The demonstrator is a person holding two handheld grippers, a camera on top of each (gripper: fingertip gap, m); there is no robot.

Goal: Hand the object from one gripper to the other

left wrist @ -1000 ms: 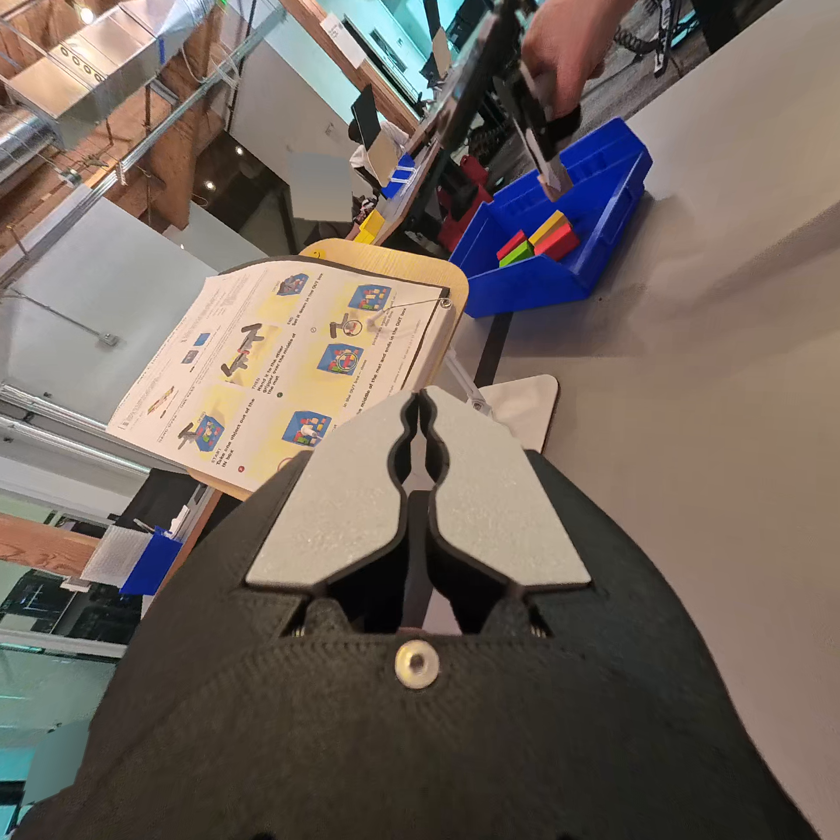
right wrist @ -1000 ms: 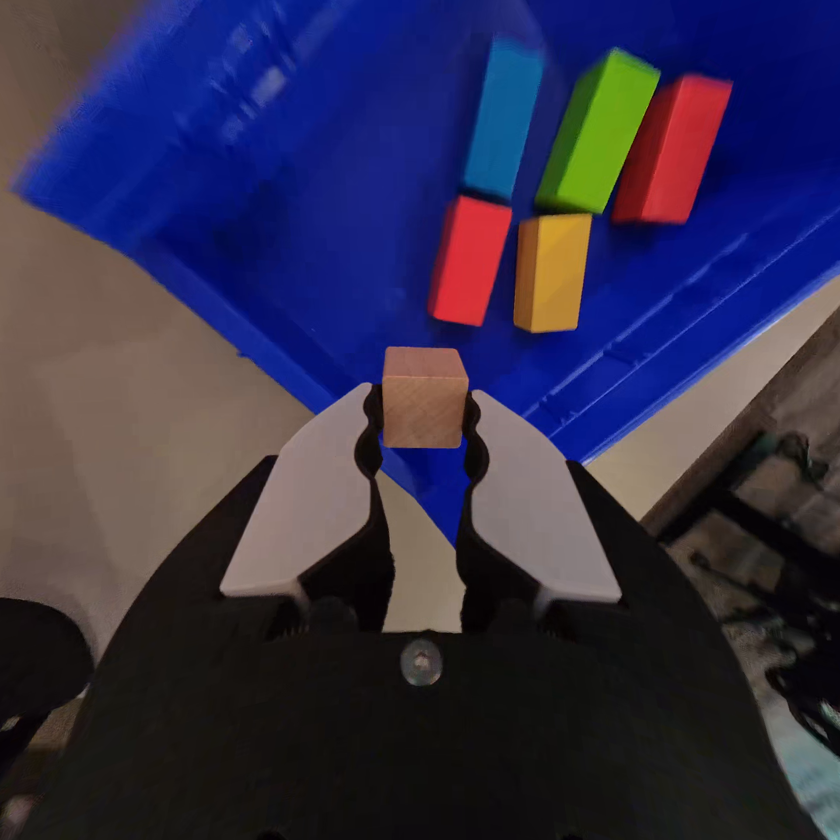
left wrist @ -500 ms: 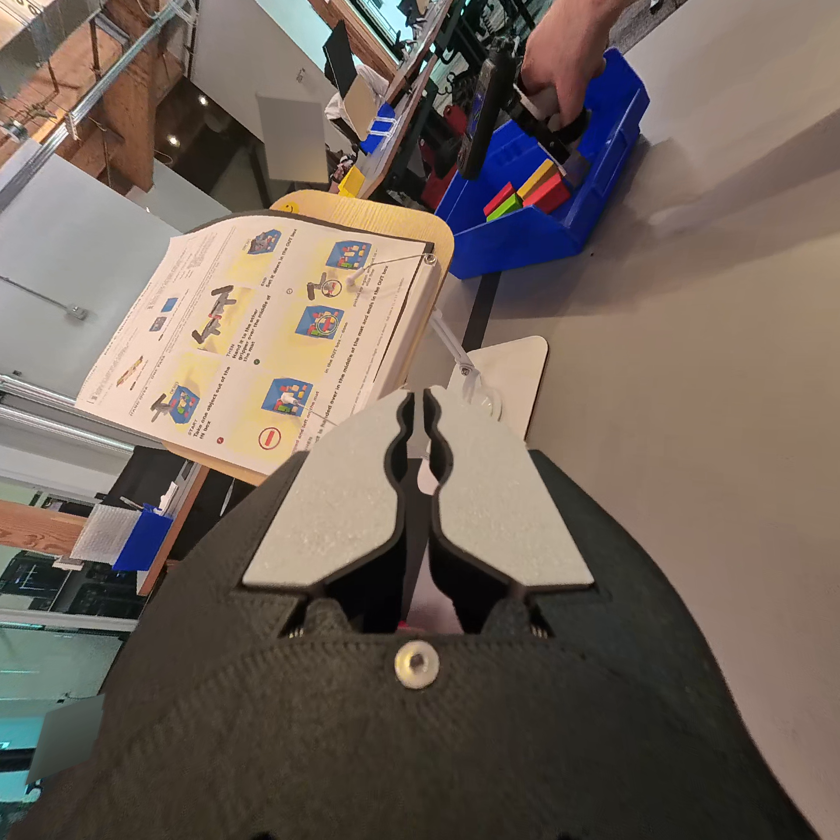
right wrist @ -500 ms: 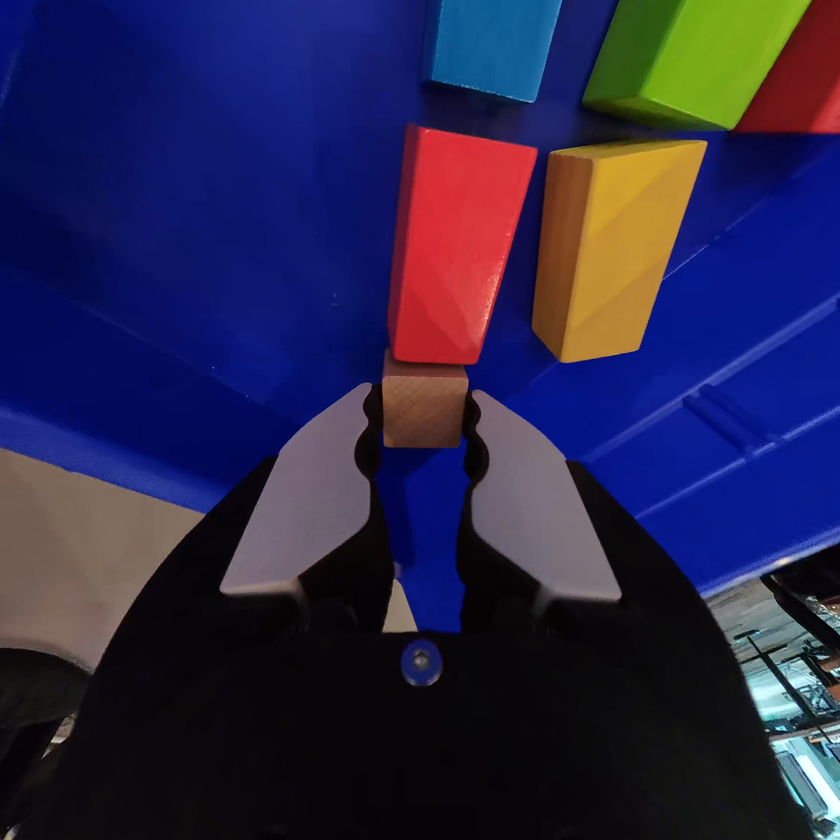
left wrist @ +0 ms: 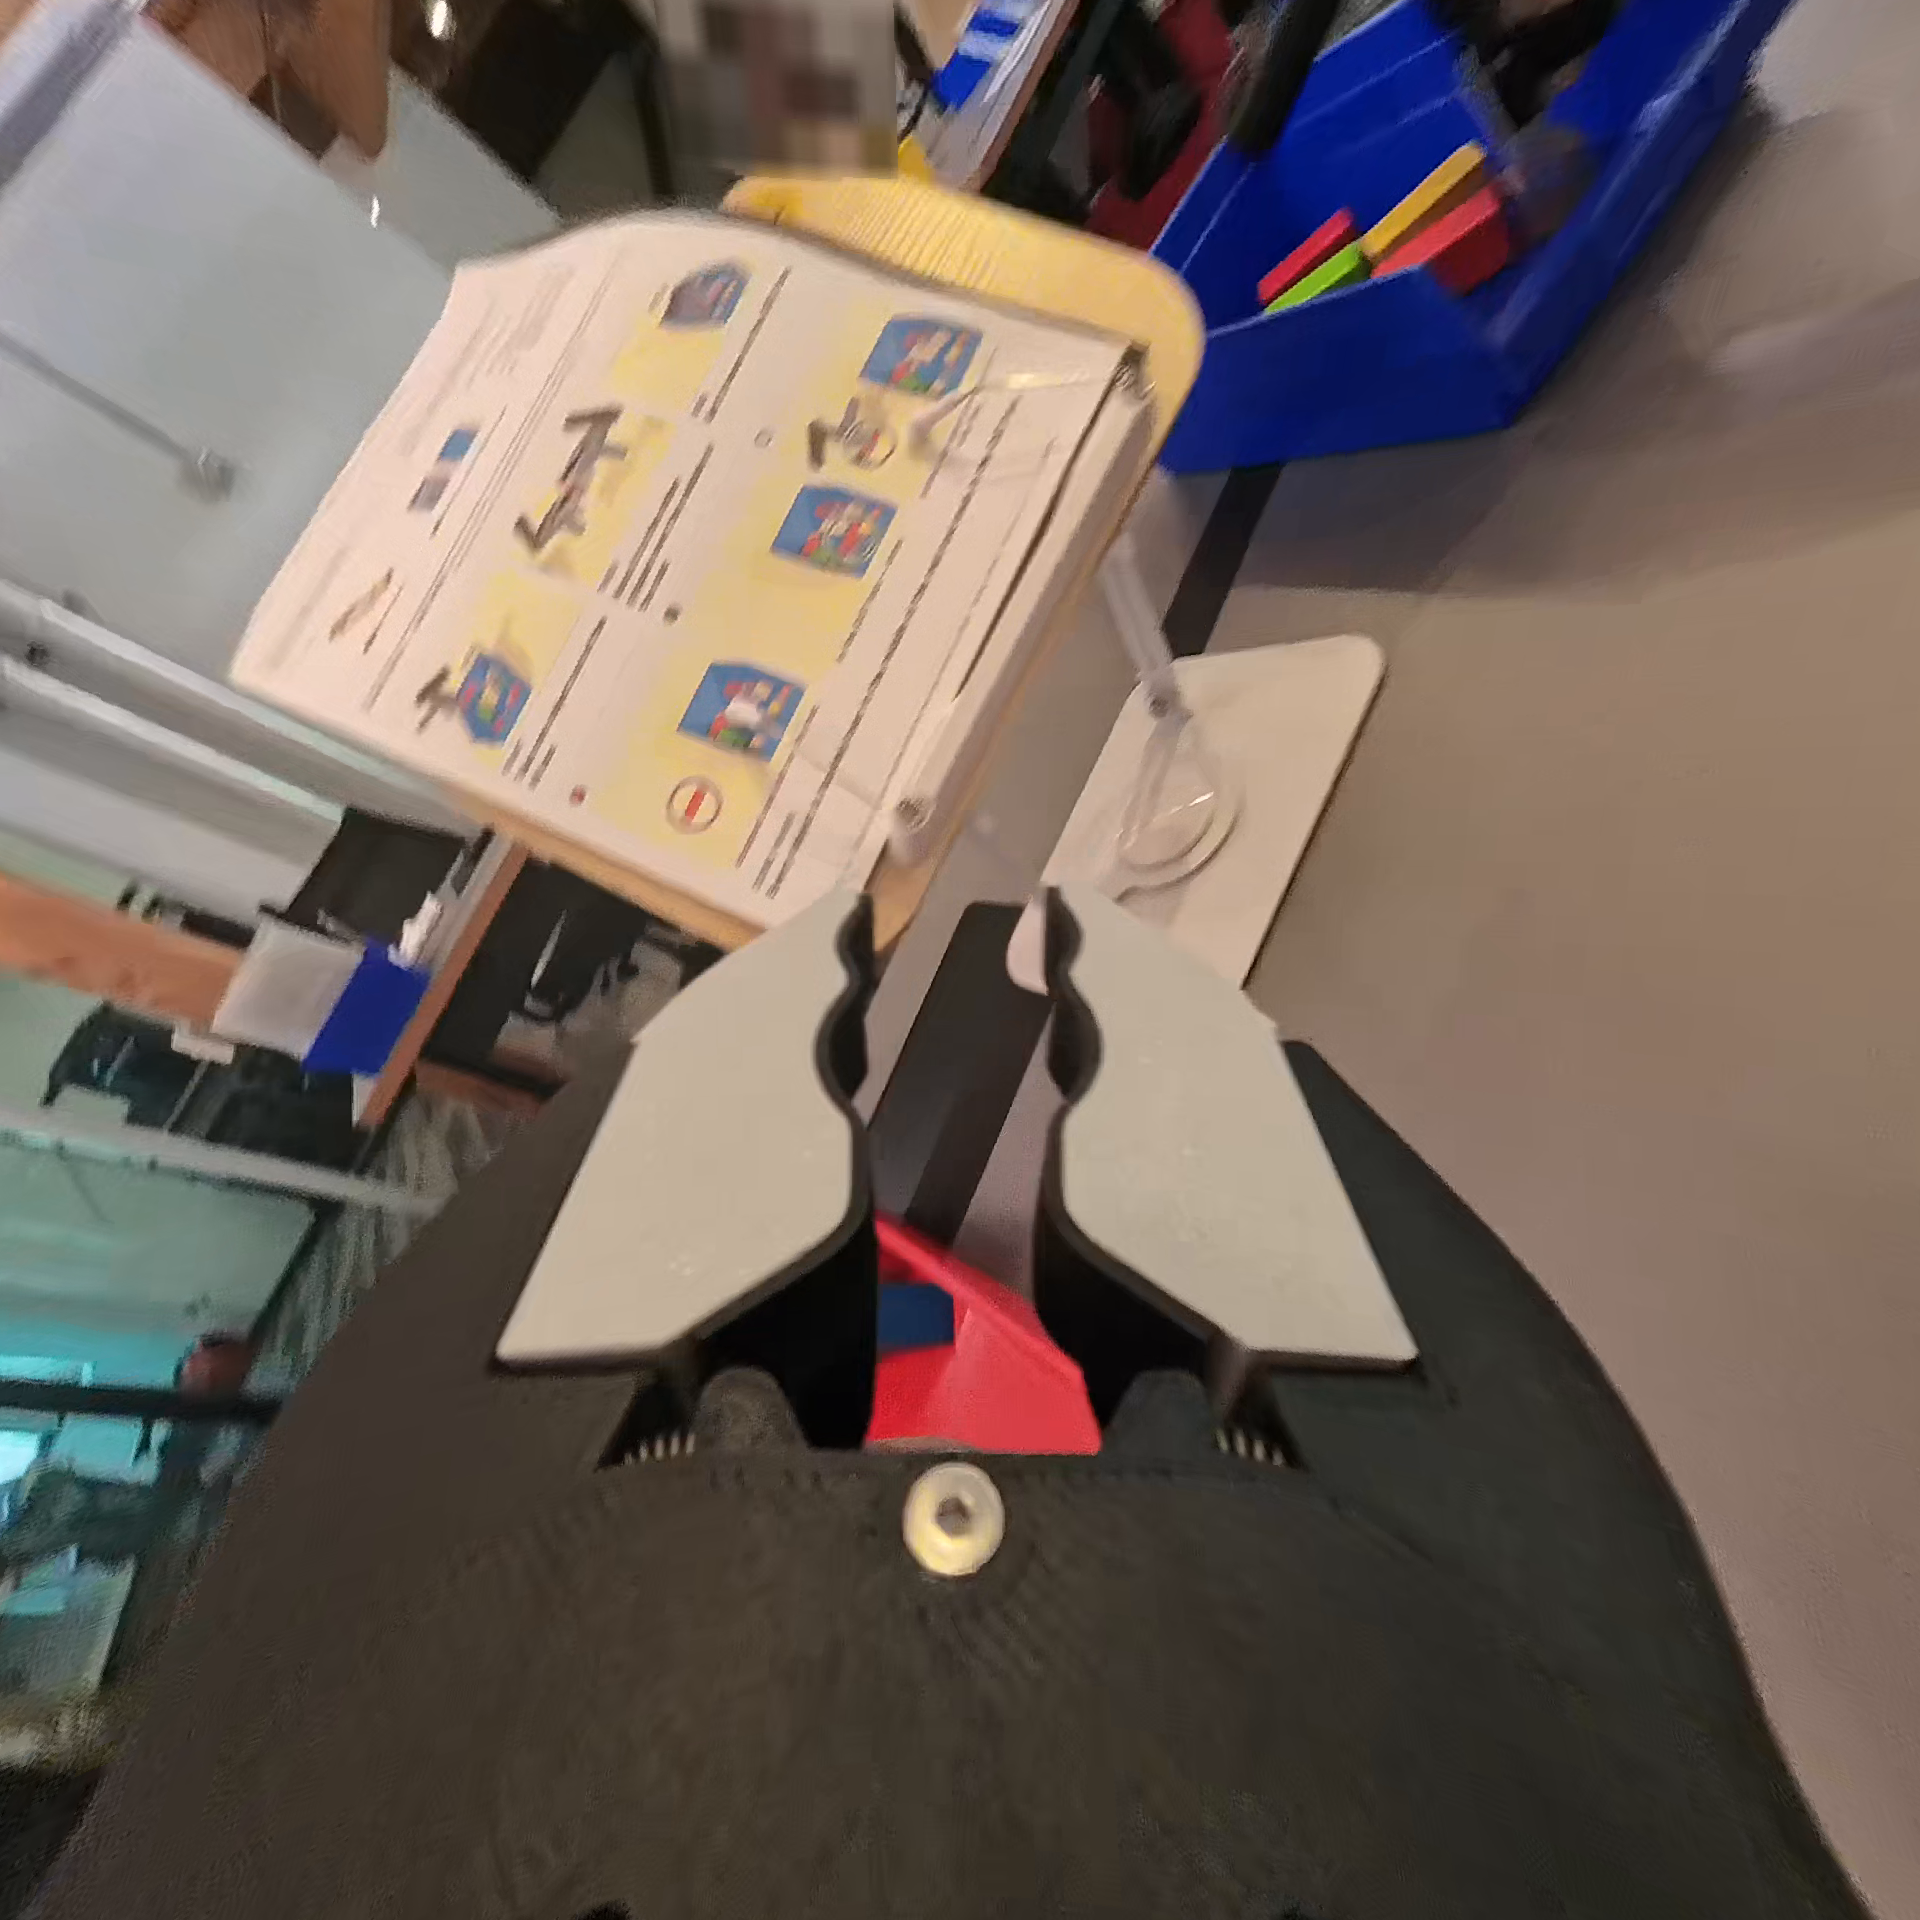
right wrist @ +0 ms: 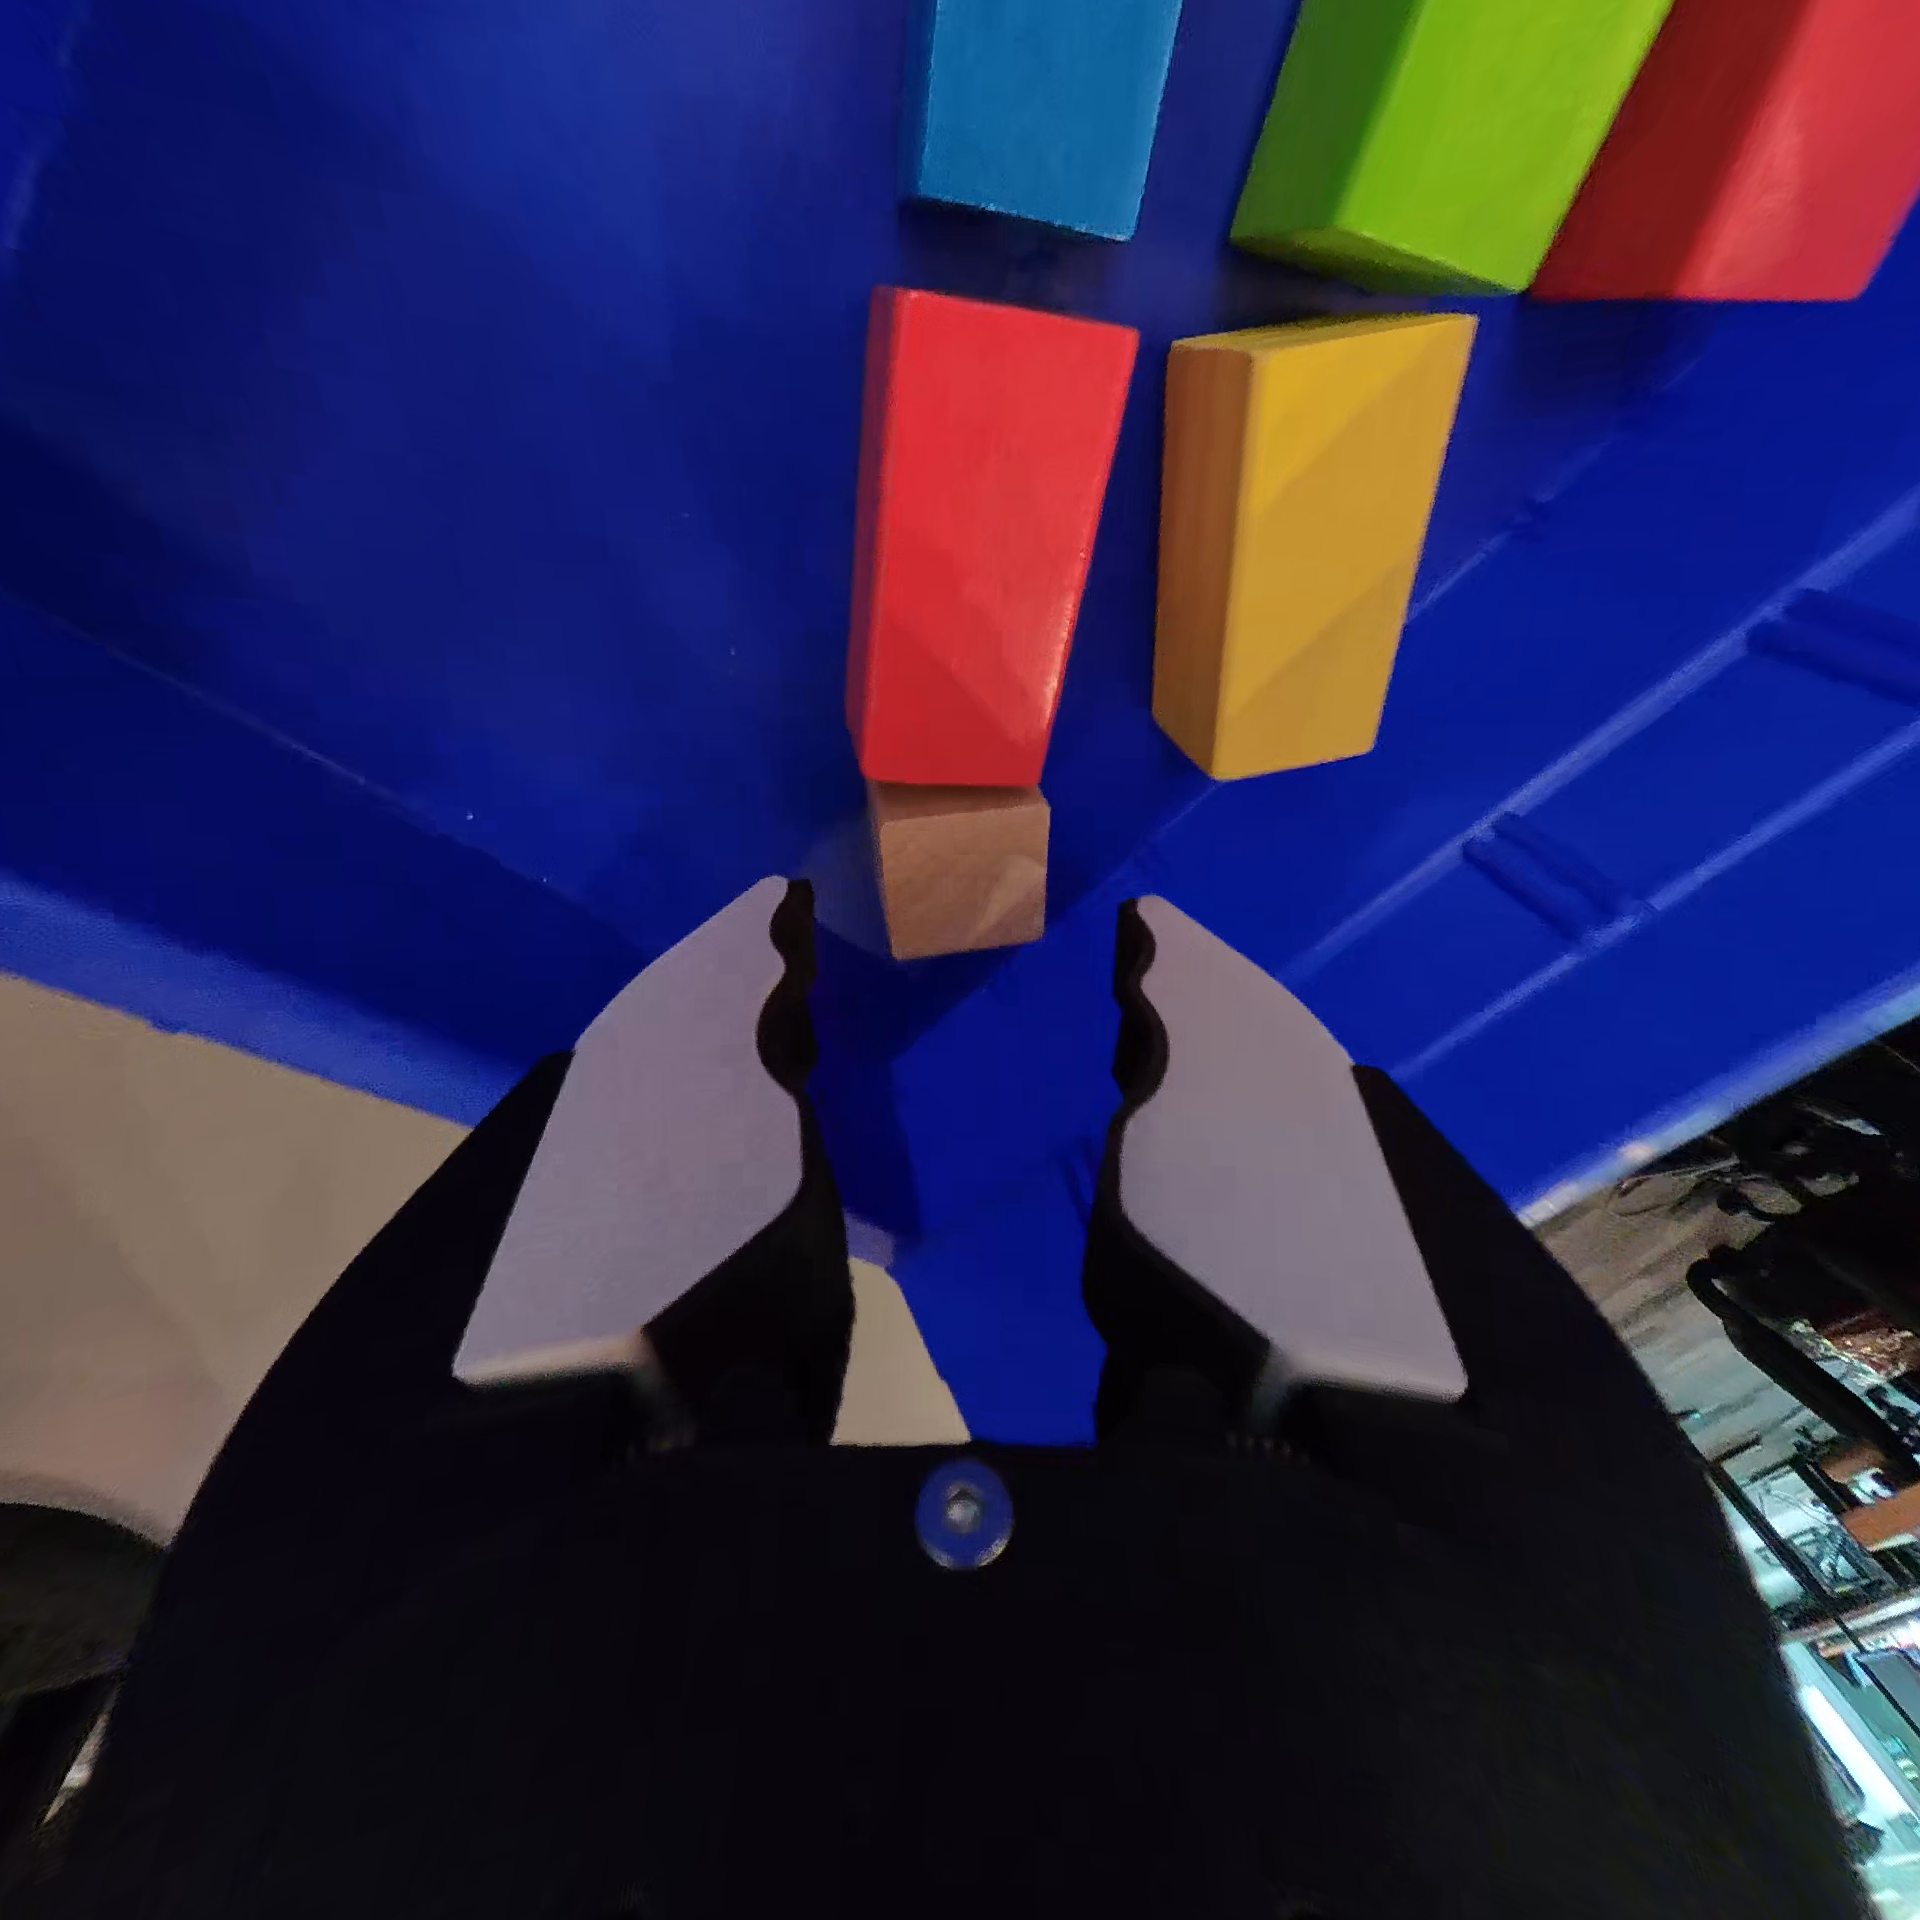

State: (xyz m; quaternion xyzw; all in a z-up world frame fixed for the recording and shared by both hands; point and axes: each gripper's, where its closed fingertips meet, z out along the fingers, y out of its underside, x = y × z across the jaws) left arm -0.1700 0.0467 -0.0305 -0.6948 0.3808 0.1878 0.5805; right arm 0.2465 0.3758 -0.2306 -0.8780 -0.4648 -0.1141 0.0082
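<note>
Gaping wide, the right gripper (right wrist: pixel 961 935) holds nothing; the wooden cube (right wrist: pixel 961 883) sits free at frame centre in the blue bin (right wrist: pixel 416 520), touching a red block (right wrist: pixel 987 530). Left gripper (left wrist: pixel 951 977) spread, bare.

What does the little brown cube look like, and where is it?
The cube looks like plain, unpainted wood, light brown with faint grain and crisp edges. It sits in the blue bin, turned a bit askew, its far side against the end of a red block. The right gripper is just in front of it with its jaws spread wide, and neither one touches the cube. Nothing holds it.
</note>
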